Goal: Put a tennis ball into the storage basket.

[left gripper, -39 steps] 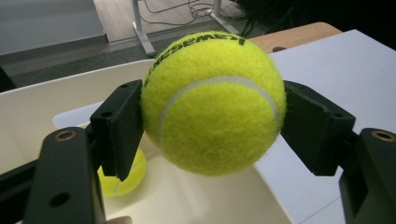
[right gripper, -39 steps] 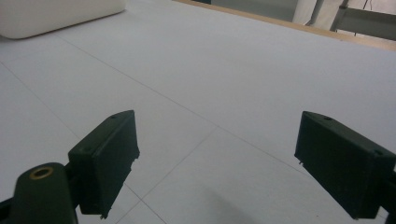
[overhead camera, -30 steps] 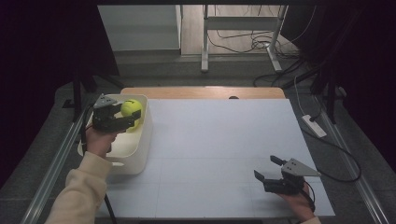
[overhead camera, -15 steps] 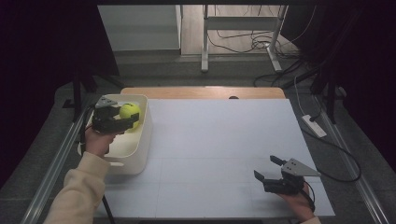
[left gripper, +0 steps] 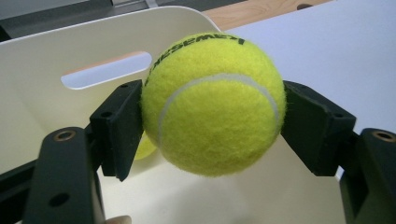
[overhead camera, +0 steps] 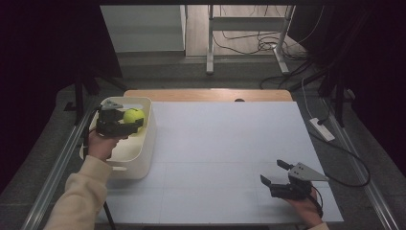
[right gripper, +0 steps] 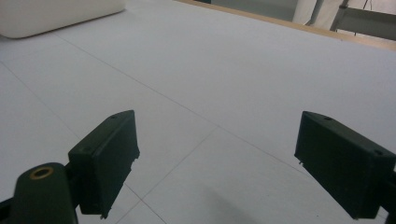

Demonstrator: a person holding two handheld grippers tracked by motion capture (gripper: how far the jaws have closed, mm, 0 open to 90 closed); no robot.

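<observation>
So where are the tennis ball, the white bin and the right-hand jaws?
tennis ball [left gripper: 212, 105]: left gripper view, middle of its felt.
white bin [overhead camera: 146, 139]: high view, its right wall.
right gripper [right gripper: 229, 163]: right gripper view, gap midway between its open jaws.

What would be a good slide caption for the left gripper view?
Black left gripper clamps a fuzzy yellow tennis ball above a cream plastic bin.

**Open mat right of the bin**

The white rectangular plastic bin [overhead camera: 143, 143] is the one obstacle, at the table's left edge. Right of it, the pale grey mat [overhead camera: 225, 143] lies bare. Inside it, another yellow ball [left gripper: 145, 147] lies on the floor.
</observation>
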